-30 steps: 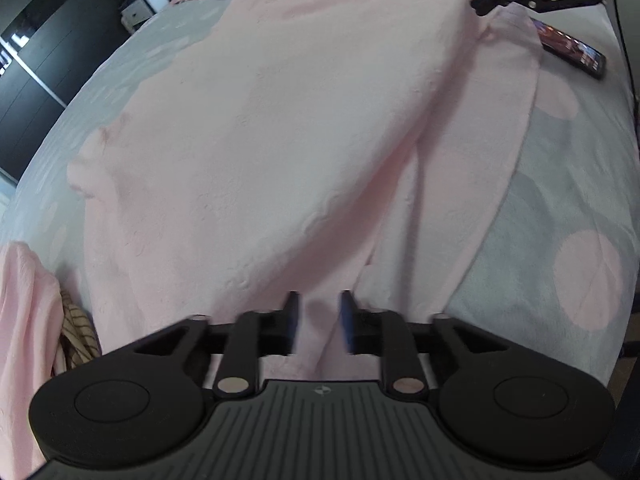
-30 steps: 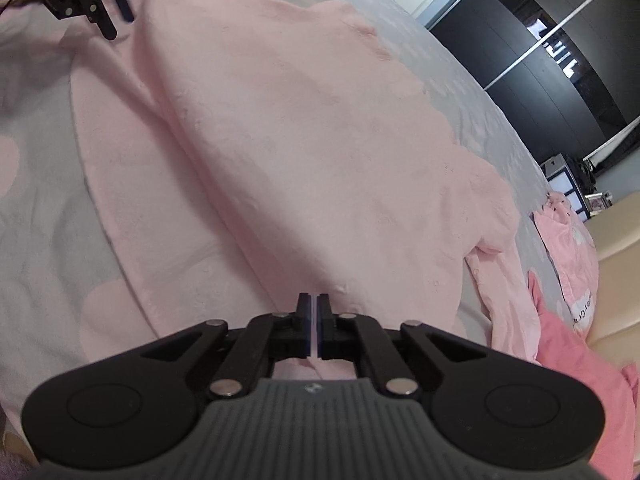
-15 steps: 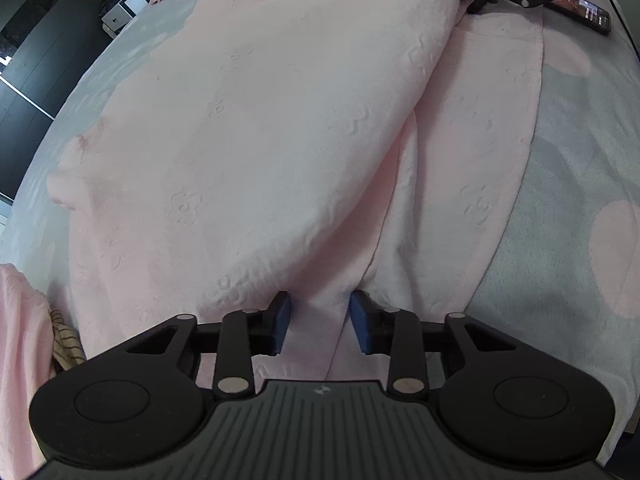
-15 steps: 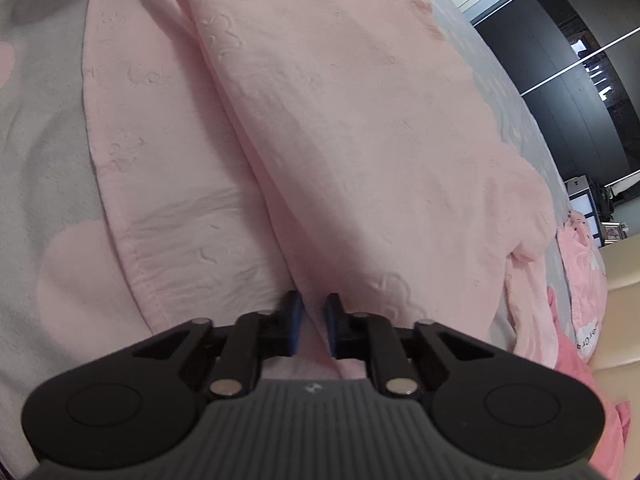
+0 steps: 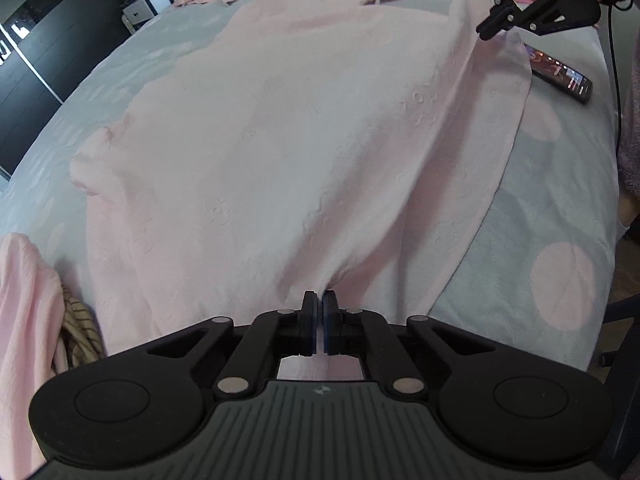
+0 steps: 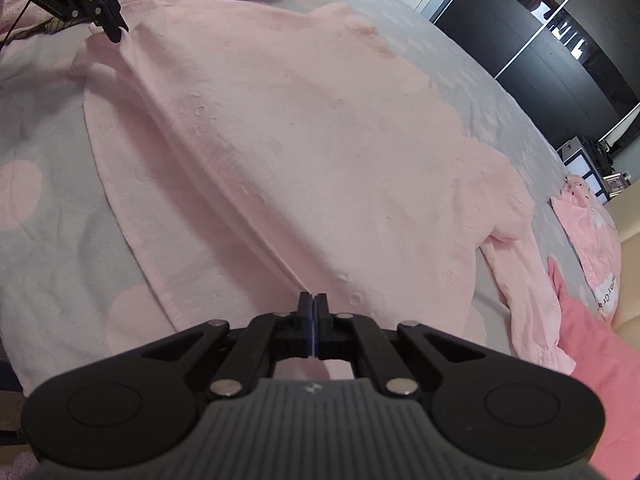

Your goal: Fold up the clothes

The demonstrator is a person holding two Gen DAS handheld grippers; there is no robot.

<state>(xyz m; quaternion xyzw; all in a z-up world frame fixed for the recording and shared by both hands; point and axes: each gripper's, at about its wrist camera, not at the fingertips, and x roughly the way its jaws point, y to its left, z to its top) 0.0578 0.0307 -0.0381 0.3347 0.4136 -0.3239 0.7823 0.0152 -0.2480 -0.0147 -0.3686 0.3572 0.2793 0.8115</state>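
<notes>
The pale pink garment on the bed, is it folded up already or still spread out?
Mostly spread: the pale pink garment lies wide across the bed, with one long edge doubled over. Left tool and right tool pinch that fold.

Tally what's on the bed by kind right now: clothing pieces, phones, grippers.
Pale pink garment, pinched by both grippers: 1, the pink top
Other clothing: 4, the hot pink piece, printed pink garment, striped garment, pink cloth
Phones: 1, the phone
Grippers: 2, left gripper, right gripper
Total: 8
</notes>
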